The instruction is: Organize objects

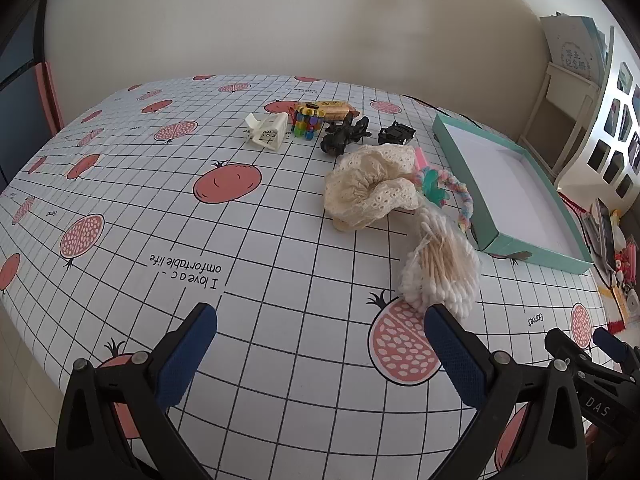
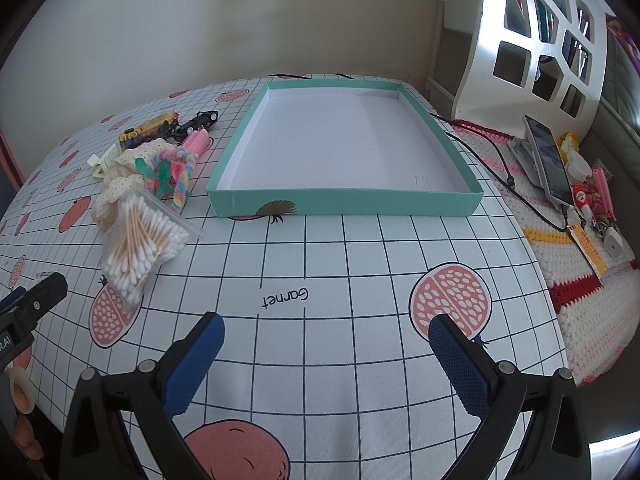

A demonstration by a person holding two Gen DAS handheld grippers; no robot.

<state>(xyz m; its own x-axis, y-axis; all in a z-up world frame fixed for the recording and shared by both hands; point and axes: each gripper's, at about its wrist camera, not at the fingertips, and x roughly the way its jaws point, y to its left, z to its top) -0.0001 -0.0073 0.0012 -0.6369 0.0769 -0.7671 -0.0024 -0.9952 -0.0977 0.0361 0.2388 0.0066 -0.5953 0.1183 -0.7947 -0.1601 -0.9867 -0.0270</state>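
Counter [image 1: 280, 264] under a white grid cloth printed with pomegranates, filling both views. On its right part, a shallow teal box [image 2: 344, 204] with white inside, nothing in it. Left of the box, a loose row of small things: bag of cotton swabs [image 1: 440, 268] nearest, its near end just beyond the right finger of the left gripper in the left view; behind it and touching, cream lace scrunchie [image 1: 372, 188]; between scrunchie and box, teal clip [image 1: 436, 188] with a pastel twisted band [image 1: 464, 196] and a pink roller [image 2: 197, 141]. Farther back, black claw clip [image 1: 344, 136], small black toy car [image 1: 396, 134], coloured cube toy [image 1: 306, 120], yellow snack bar [image 1: 332, 108] and white plastic holder [image 1: 268, 132], all near each other. Left gripper [image 1: 320, 332] held low over the cloth, fingers spread wide, nothing between. Right gripper [image 2: 326, 340] the same, wide apart and gripping nothing, facing the box, well apart from it. Off the right edge, a crocheted mat with a phone [image 2: 550, 160] on a stand.
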